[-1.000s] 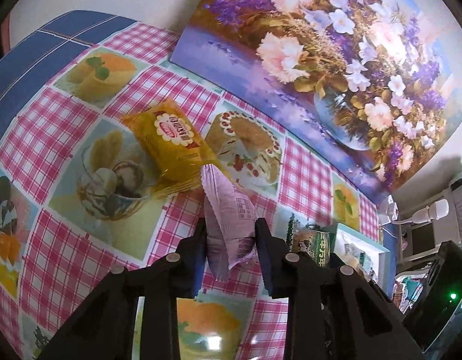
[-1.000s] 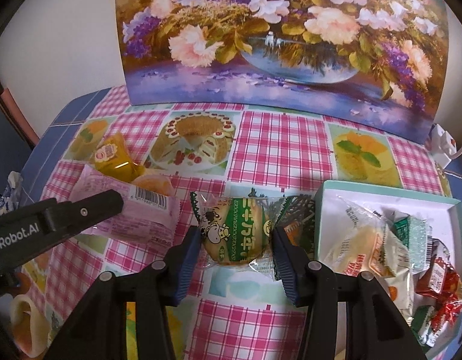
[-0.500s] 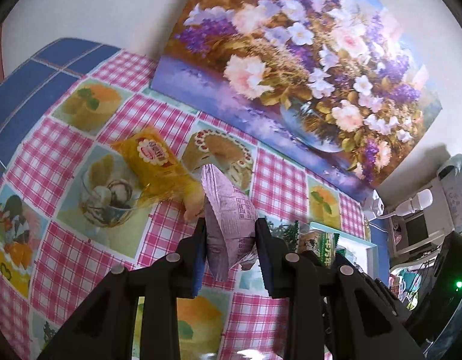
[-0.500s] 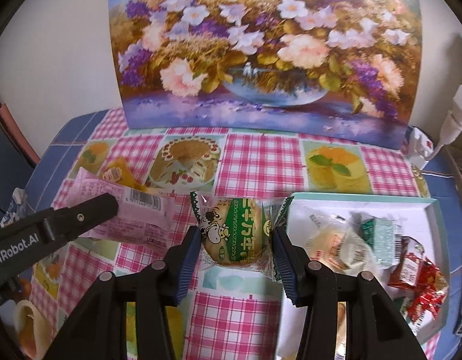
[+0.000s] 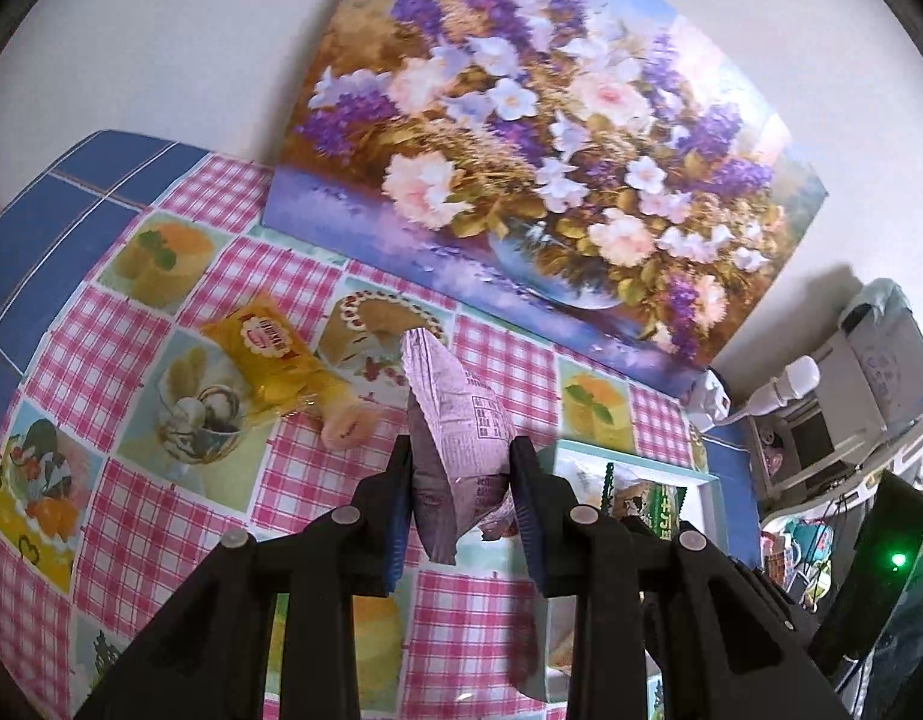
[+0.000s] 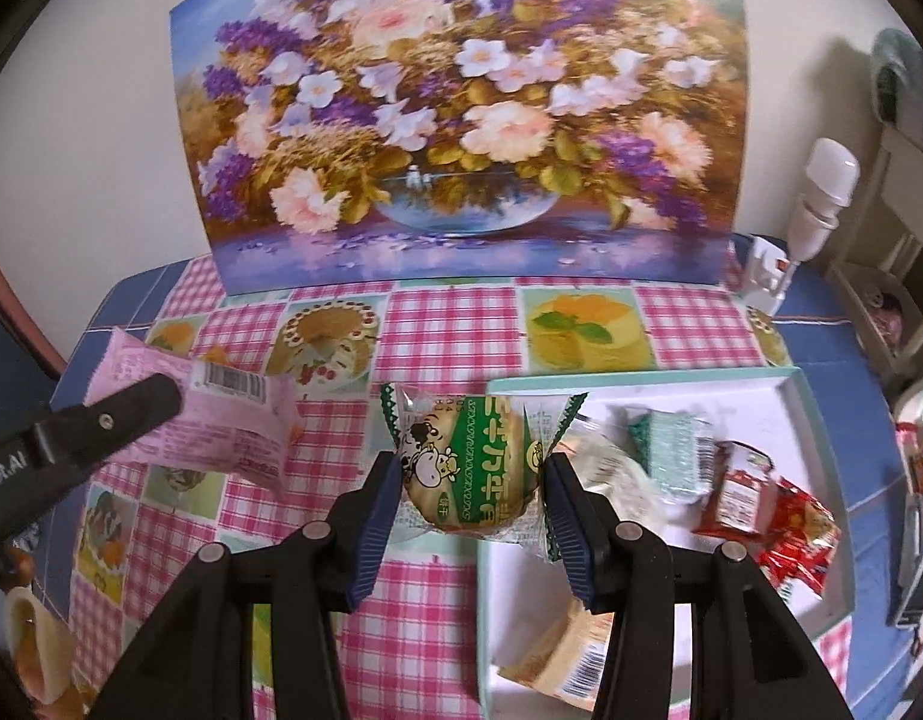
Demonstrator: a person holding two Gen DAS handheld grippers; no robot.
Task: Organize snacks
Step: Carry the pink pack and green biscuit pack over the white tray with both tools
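My left gripper point(image 5: 464, 480) is shut on a pink snack packet point(image 5: 461, 420), held edge-up above the checked tablecloth; the same pink packet point(image 6: 215, 420) shows at the left of the right wrist view with one black finger across it. My right gripper point(image 6: 470, 480) is shut on a round bun in a green-and-white wrapper with a cow picture point(image 6: 467, 468), held in the air by the left rim of the white tray point(image 6: 821, 540). The tray holds several wrapped snacks. A yellow packet point(image 5: 269, 354) and a peach-coloured piece point(image 5: 344, 426) lie on the cloth.
A flower painting point(image 6: 461, 120) leans against the wall at the table's back. A white plug and bulb point(image 6: 821, 192) and shelving stand at the right. A pale roll-shaped object point(image 6: 35, 642) sits at the near left corner.
Both grippers have risen with their packets still held, so the table looks farther away. The right gripper has moved right and now sits at the tray's left rim.
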